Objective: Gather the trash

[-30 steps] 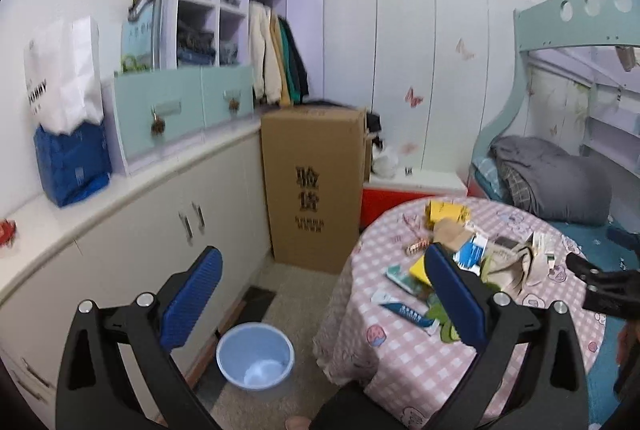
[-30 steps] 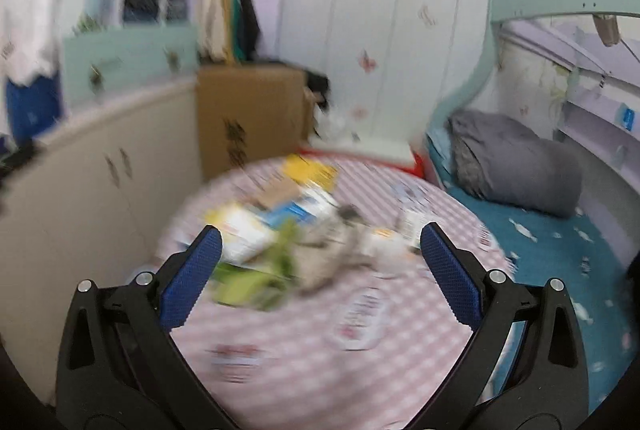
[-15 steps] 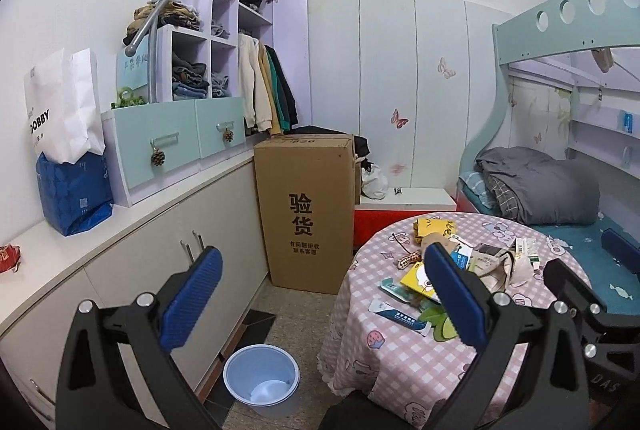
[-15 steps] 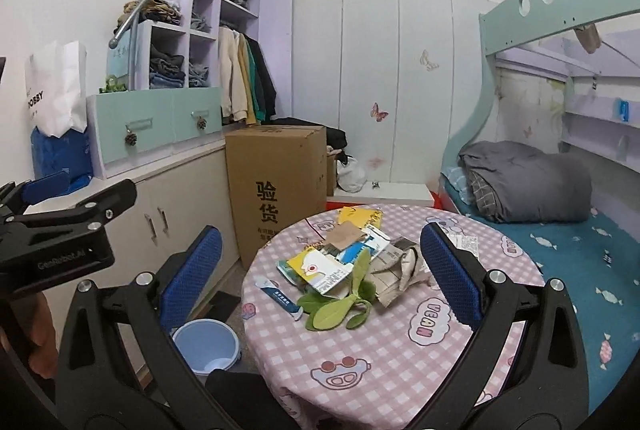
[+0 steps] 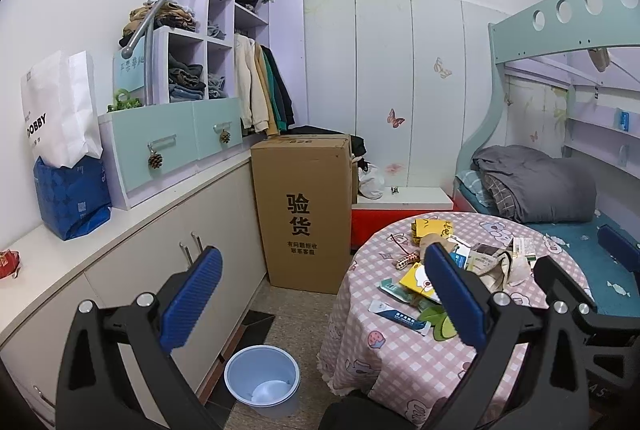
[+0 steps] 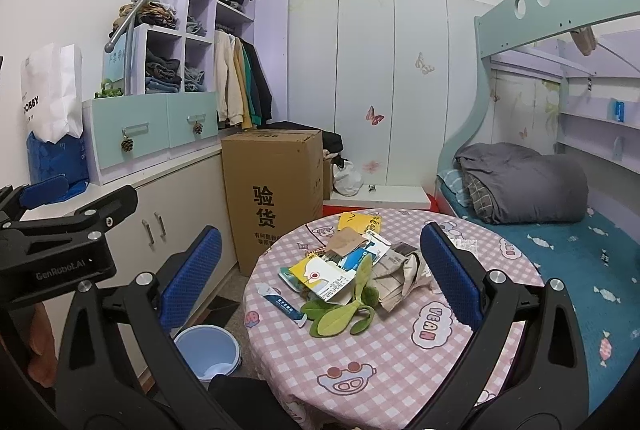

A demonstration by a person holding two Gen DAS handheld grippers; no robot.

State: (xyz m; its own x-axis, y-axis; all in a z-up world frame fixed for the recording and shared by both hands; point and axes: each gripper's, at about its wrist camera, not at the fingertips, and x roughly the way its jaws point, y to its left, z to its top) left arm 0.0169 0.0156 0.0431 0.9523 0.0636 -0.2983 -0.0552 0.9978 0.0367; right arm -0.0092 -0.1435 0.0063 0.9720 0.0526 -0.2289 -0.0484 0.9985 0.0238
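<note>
- A small bedroom. Both claws are held up above a round worktop with a pink checked cloth; neither touches anything.
- The left claw is spread wide and holds nothing. The right claw is also spread wide and holds nothing.
- The trash lies in a loose heap near the middle of the worktop: yellow packets, a card, crumpled paper, a blue and white sachet and green leaves.
- A pale blue bin stands on the floor just beside the worktop, on the left, open at the top.
- Probably the step in hand is the first pick. It would go best on a piece at the edge of the heap, such as the sachet, lying apart from the rest.
- Flat packets may slip, so the claw should come down low and close on an edge.
- A tall cardboard box stands behind the bin, near a low cabinet.
- A bed with a grey quilt sits to the right.
- Nothing blocks the path from worktop to bin.
</note>
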